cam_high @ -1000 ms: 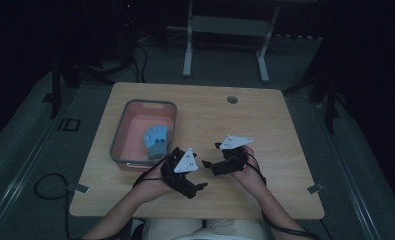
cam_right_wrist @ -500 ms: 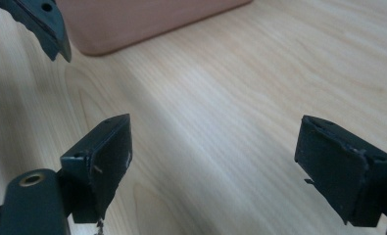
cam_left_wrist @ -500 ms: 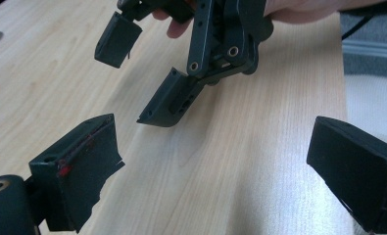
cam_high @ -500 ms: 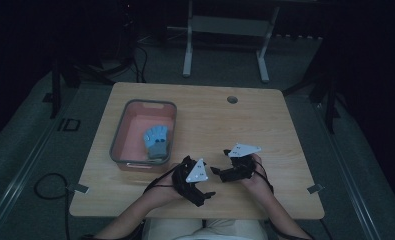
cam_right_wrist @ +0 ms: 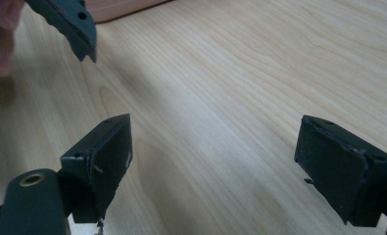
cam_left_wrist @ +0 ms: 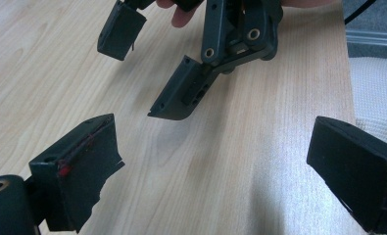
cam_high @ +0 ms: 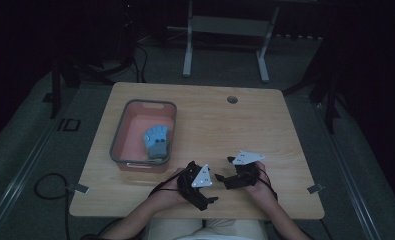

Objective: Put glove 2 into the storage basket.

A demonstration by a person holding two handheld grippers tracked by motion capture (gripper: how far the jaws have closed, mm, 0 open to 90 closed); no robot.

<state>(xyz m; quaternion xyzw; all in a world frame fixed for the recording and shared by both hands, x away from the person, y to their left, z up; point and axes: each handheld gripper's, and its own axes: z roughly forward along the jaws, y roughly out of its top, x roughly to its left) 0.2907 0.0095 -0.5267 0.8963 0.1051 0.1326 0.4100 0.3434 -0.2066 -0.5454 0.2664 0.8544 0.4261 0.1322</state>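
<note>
Your left gripper (cam_high: 211, 192) and right gripper (cam_high: 224, 180), jaws apart and empty, face each other; the blue glove (cam_high: 156, 141) lies beyond the left gripper.

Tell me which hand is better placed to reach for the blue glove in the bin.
Probably the left. The left tongs are open and nearer the bin holding the glove; the right tongs, also open, sit farther off.

Your table (cam_high: 205, 125) was matt, pale wood-grain. Your left gripper (cam_left_wrist: 215, 166) looked matt black plastic; the glove (cam_high: 156, 141) was blue cloth.
</note>
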